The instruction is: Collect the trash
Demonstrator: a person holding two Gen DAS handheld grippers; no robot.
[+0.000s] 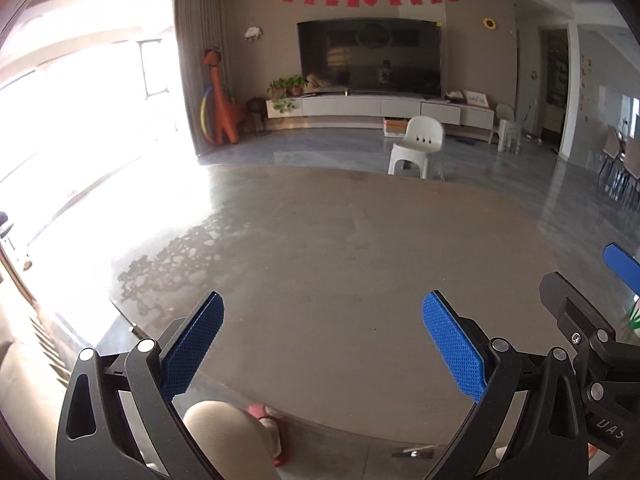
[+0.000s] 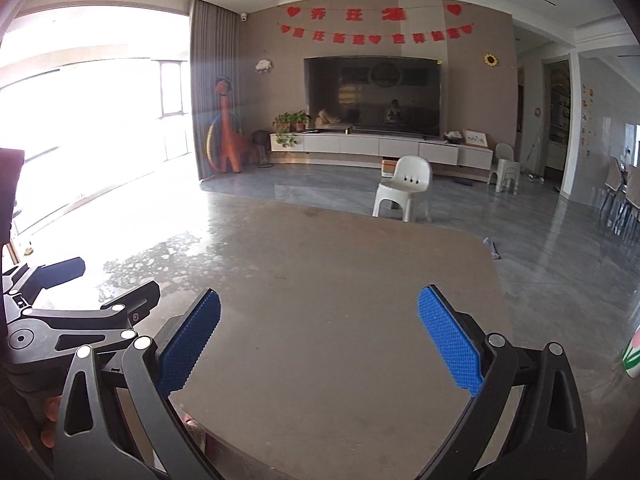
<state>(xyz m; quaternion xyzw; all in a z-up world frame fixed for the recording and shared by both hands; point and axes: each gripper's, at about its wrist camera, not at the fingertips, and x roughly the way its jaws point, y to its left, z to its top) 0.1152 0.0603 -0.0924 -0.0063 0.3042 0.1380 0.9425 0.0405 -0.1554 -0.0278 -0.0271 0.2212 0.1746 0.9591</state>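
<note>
My left gripper (image 1: 323, 304) is open above the near edge of a grey-brown table (image 1: 340, 220), with nothing between its blue pads. My right gripper (image 2: 320, 300) is open too, over the same table (image 2: 340, 264), and holds nothing. They hang side by side: the right one's blue pad (image 1: 620, 264) shows at the left wrist view's right edge. A small wrapper (image 2: 493, 248) lies on the floor past the table's far right corner. A silvery scrap (image 1: 414, 453) lies on the floor below the near edge.
A white object with a green and pink print (image 2: 634, 354) sits at the right. A person's knee (image 1: 224, 432) and pink slipper (image 1: 264, 416) are below the table edge. A white plastic chair (image 2: 404, 188) stands beyond the table. Dining chairs (image 2: 624, 200) are far right.
</note>
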